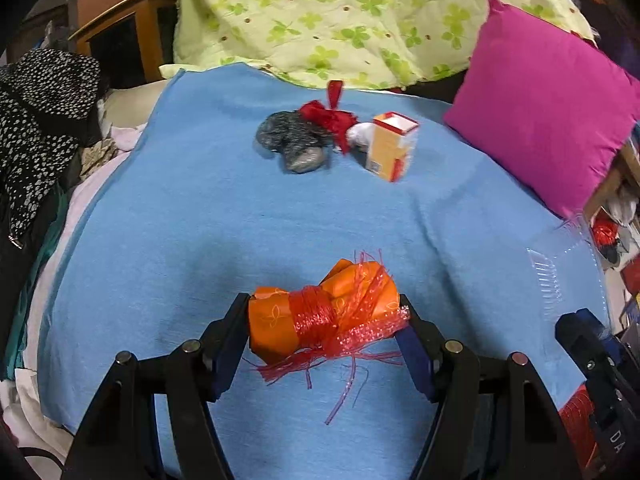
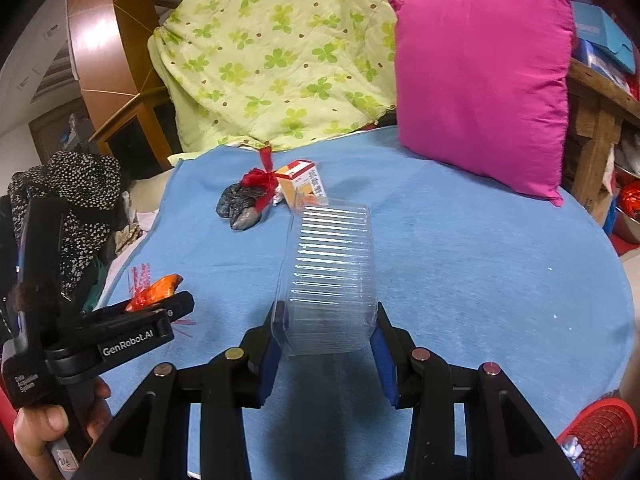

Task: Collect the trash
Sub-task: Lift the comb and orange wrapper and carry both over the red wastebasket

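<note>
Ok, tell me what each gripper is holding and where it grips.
Left gripper: orange wrapper bundle, clamped at its two ends. Right gripper: clear ribbed plastic container, clamped across its near end.

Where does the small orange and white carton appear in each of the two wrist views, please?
Left wrist: orange and white carton stands upper centre, right of the grey bag.
Right wrist: carton sits upper centre-left, partly behind the clear plastic container.
Shared landmark: magenta pillow, right of it in both.

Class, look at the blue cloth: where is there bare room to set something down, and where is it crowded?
Bare: the blue cloth between the clear container and the pink pillow. Crowded: the far side, where grey bag, red ribbon and small carton cluster.
</note>
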